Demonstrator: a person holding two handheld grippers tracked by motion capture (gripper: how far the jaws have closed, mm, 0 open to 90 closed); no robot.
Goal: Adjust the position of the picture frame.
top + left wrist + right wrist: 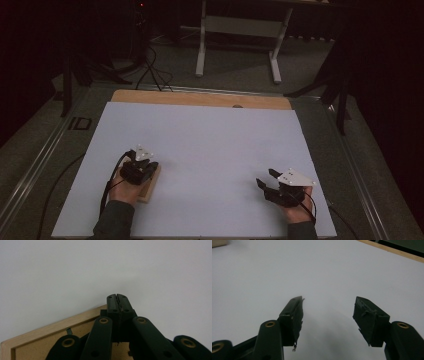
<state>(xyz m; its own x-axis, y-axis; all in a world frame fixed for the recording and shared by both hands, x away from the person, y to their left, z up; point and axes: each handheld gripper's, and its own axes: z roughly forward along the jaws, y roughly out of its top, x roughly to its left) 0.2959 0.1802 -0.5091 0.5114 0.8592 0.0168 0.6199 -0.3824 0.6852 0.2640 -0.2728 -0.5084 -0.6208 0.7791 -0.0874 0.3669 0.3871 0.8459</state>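
A flat wooden frame [149, 188] lies on the white sheet at the near left, partly under my left hand. In the left gripper view its pale border and brown backing [57, 325] run beneath the jaws. My left gripper [145, 167] hovers over the frame's far edge, and its jaws [117, 296] are shut with nothing visible between the pads. At the near right, my right gripper [266, 177] stands open just over the bare sheet, pointing up-left. Its two pads [328, 302] are well apart and hold nothing.
A white sheet [210, 145] covers most of the table, with a strip of wooden board [200, 98] showing along its far edge. A small dark spot [237, 106] sits on that strip. Cables [150, 70] and a white stand's legs [201, 55] are on the floor beyond.
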